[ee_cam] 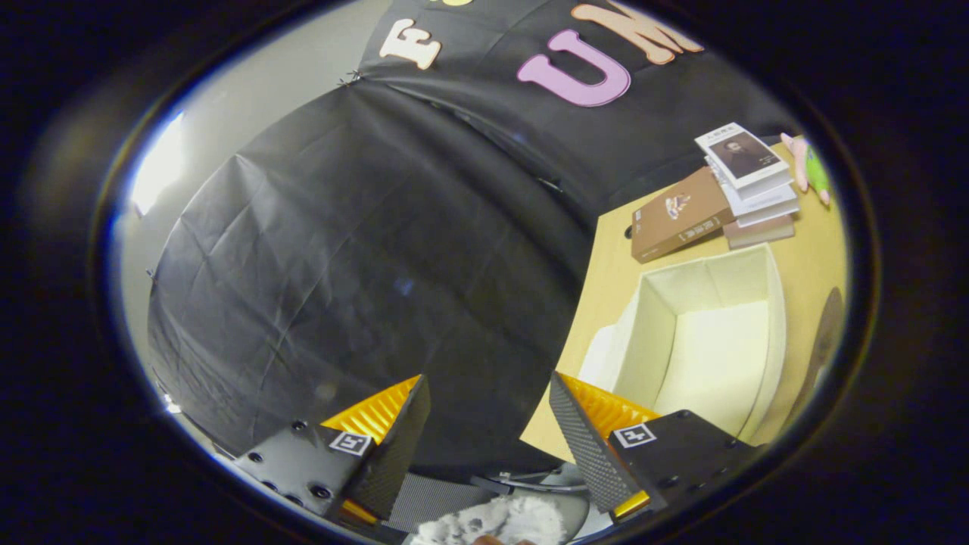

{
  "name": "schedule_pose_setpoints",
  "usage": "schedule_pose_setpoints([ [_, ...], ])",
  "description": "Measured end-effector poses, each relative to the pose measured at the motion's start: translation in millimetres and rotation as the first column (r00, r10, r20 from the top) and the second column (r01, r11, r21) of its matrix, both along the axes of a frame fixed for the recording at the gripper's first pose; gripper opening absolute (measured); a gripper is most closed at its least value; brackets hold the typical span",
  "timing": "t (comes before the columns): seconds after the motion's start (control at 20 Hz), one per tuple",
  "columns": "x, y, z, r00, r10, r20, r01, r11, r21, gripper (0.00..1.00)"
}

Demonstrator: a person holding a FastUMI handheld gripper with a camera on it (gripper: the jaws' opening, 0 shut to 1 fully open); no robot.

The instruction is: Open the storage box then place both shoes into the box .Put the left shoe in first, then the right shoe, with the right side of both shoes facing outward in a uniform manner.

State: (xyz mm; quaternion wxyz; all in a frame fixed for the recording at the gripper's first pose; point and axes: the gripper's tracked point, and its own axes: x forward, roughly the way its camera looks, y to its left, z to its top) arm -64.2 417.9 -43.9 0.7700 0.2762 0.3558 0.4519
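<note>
A cream fabric storage box (772, 303) stands open on the wooden table (606, 265), off to the right beyond my right finger. Its inside looks bare, and a pale flap hangs beside its near wall. My gripper (488, 393) is open with nothing between its fingers, held off the table's left edge and pointed at the black cloth wall. Something white and fuzzy (500, 522) lies below and behind the fingers, too cut off to identify.
Behind the box sit a brown book (677, 216) and a stack of books (749, 185). A small pink and green toy (810, 170) lies past them. A dark round object (825, 333) shows at the table's far right.
</note>
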Motion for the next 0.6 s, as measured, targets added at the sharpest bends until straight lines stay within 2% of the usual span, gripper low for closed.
schedule_pose_setpoints([
  [0.35, 46, -82, -13, 0.988, -0.154, -0.004, 0.154, 0.987, -0.051, 0.99],
  [0.6, 86, -159, -42, 0.959, -0.283, 0.02, 0.282, 0.947, -0.154, 0.99],
])
